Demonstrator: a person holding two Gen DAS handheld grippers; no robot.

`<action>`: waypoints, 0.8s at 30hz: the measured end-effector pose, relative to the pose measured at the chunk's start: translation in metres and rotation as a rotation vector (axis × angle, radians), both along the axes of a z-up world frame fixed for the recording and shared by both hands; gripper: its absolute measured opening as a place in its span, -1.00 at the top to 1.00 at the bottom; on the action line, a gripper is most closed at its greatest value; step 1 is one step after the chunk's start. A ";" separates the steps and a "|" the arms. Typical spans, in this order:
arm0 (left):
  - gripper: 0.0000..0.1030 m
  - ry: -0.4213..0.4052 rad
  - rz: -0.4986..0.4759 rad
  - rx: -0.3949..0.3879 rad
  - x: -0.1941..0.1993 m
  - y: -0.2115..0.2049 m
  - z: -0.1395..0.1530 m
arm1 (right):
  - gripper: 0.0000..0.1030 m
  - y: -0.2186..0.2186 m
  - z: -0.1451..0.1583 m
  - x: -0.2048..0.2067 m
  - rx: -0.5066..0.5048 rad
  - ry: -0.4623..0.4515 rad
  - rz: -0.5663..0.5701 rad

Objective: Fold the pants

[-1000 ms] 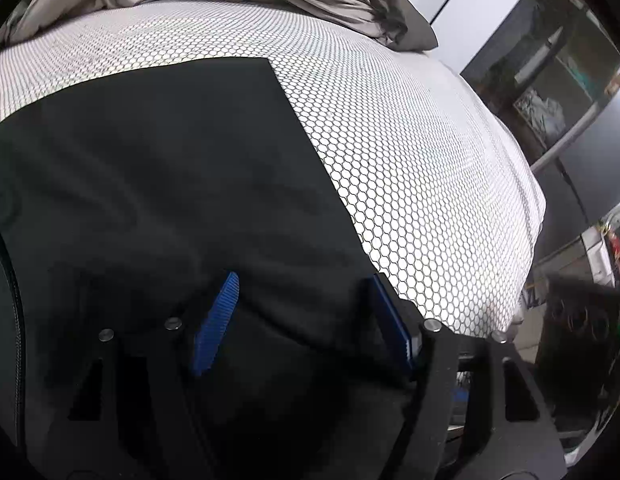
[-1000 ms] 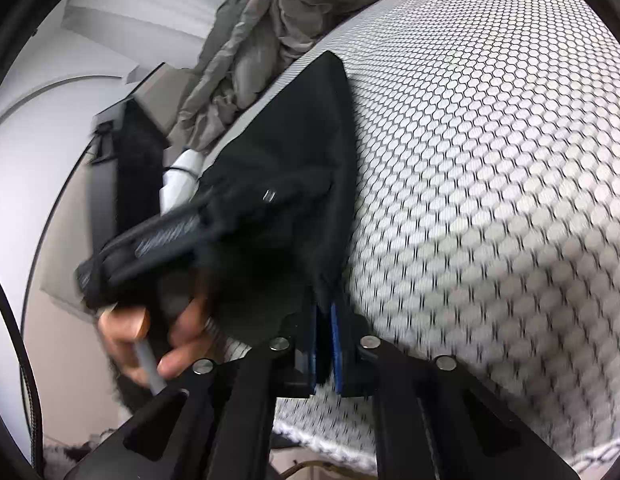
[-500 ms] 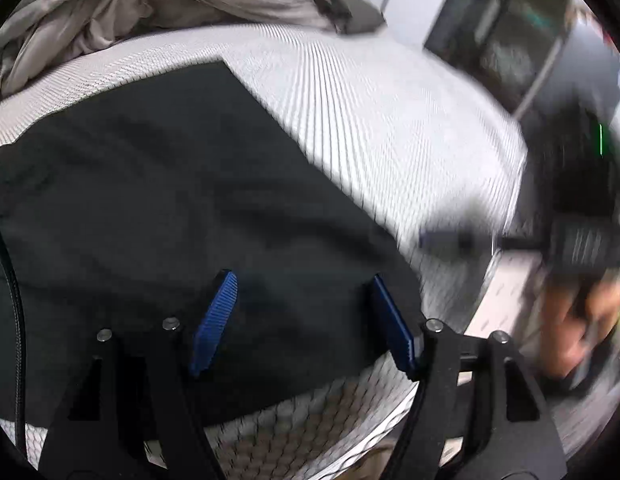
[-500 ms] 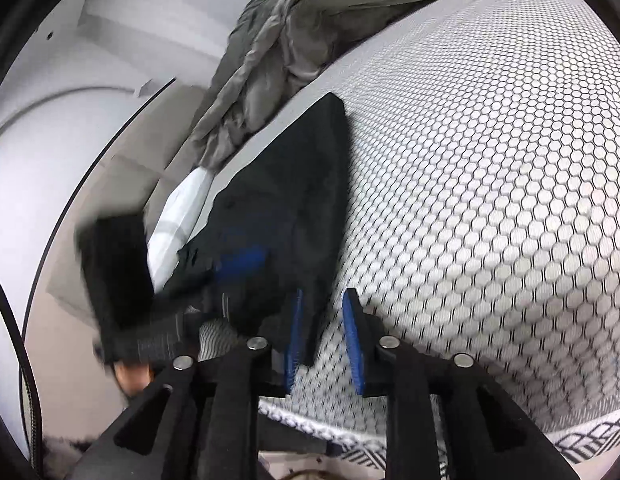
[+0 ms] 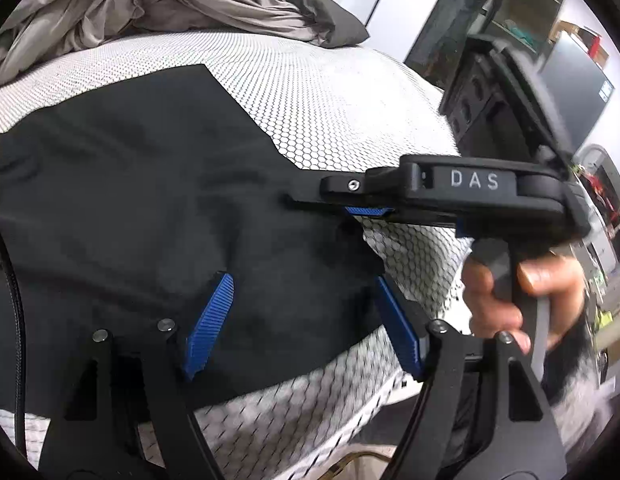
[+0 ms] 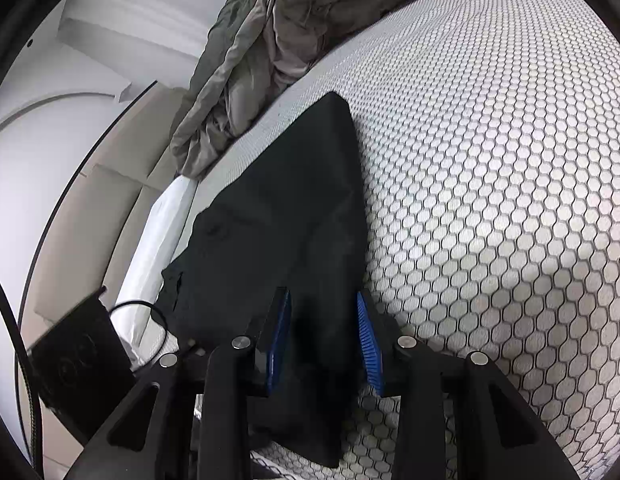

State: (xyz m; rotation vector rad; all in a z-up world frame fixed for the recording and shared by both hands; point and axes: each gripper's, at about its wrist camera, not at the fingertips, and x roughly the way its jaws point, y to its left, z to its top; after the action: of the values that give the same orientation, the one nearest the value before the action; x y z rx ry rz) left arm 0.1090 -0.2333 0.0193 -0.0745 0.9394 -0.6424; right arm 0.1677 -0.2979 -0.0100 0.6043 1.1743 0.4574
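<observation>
Covering most of both views was a bed (image 5: 349, 92) with a white sheet printed in small hexagons. A gray blanket (image 5: 170, 4) lay bunched at 12 o'clock in the left view. The black pants (image 5: 150, 184) lay flat on the sheet, folded into a wide dark shape, near the bed's edge at 6 o'clock. The left gripper (image 5: 302, 320) hung over the pants with its blue jaws wide apart, pinching nothing. The right gripper (image 6: 323, 338), held by a hand (image 5: 509, 300) at 3 o'clock, had just been opening its jaws; the pants' edge sat loose between them.
</observation>
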 end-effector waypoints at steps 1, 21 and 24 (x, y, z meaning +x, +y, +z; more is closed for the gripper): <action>-0.39 0.004 0.003 0.034 0.001 -0.005 -0.005 | 0.57 0.002 0.001 0.001 -0.023 -0.010 0.006; -0.53 0.112 0.197 -0.015 0.084 0.011 -0.001 | 0.66 -0.015 -0.002 -0.050 -0.045 -0.032 0.106; -0.53 0.092 0.223 0.035 0.081 -0.004 -0.017 | 0.90 -0.005 -0.003 -0.048 -0.066 -0.050 0.140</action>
State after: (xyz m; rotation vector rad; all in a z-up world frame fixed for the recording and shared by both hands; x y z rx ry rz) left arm 0.1901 -0.2377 0.0022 -0.1761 1.0141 -0.4185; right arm 0.1199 -0.3031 -0.0128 0.4533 1.1835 0.5476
